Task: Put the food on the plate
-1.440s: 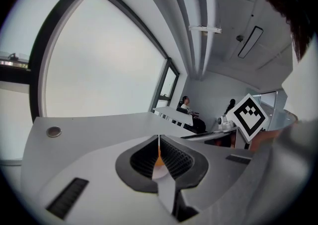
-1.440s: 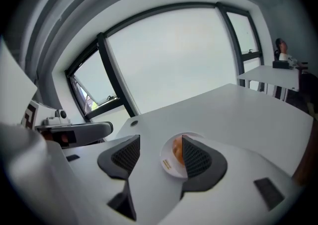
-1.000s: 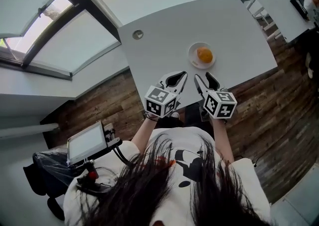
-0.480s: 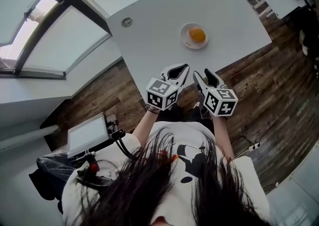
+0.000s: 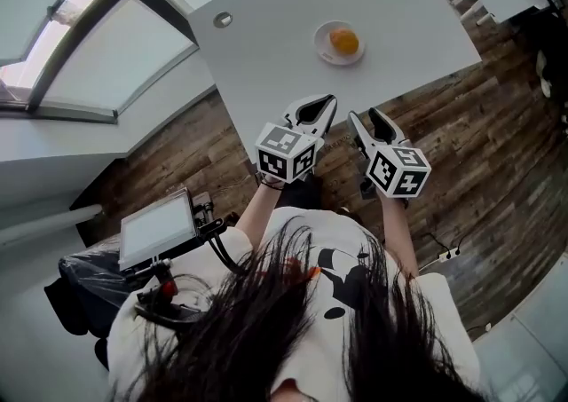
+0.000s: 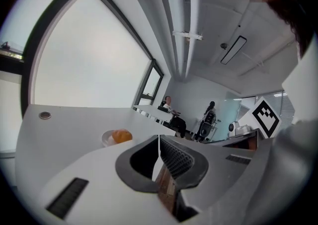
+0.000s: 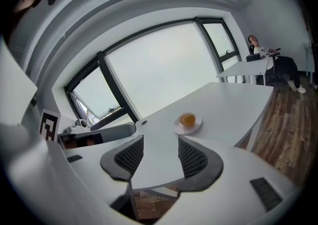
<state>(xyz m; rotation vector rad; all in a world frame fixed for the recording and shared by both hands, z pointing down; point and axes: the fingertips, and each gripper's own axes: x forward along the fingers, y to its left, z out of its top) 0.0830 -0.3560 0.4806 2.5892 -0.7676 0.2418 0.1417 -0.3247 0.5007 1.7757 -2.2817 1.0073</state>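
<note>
Orange food (image 5: pixel 343 40) sat on white plate (image 5: pixel 322 49), far side of bench (image 5: pixel 284 54). Left hand-held gripper (image 5: pixel 330 104): jaws closed tip to tip, empty. Right hand-held gripper (image 5: pixel 362 114): jaws apart, nothing between. Both at bench's near edge, well apart from plate.

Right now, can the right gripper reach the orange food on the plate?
Probably not yet: the right gripper hangs just off the table, far from the orange food on the plate. Nothing blocks the way.
</note>
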